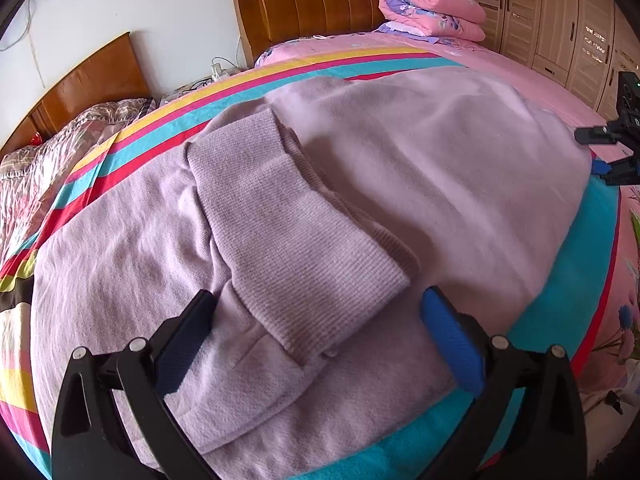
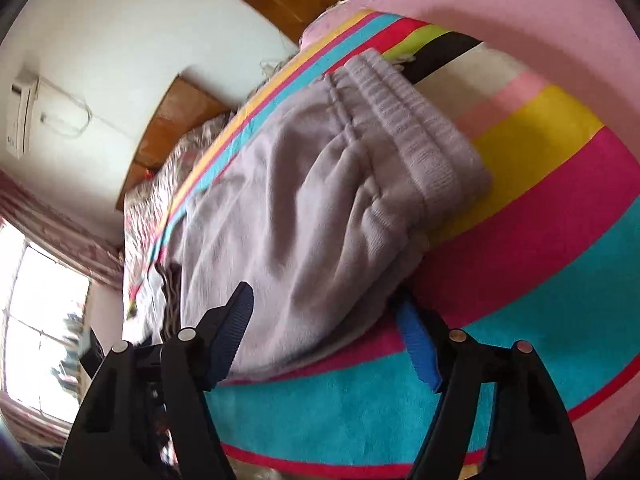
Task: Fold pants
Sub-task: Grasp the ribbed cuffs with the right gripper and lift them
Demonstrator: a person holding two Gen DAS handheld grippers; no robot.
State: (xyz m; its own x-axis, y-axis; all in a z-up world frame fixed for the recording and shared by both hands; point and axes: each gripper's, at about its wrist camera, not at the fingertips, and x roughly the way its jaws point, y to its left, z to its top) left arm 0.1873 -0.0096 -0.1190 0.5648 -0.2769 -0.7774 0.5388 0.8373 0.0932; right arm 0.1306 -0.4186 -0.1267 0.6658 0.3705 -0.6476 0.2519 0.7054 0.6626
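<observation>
On striped blanket (image 1: 568,280): lilac pants (image 1: 400,168) folded, ribbed cuffs on top; left gripper (image 1: 316,312), right gripper (image 2: 324,312) both spread, unclamped

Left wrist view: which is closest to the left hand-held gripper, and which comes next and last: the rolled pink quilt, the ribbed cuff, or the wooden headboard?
1. Ribbed cuff of the lilac pants, right in front of the left hand-held gripper, lying between its open fingers.
2. Rolled pink quilt, far up on the bed, to the right.
3. Wooden headboard, behind the quilt against the wall.

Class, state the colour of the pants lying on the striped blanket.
Pale lilac pants, plain with ribbed cuffs; clearest in the left wrist view.
</observation>
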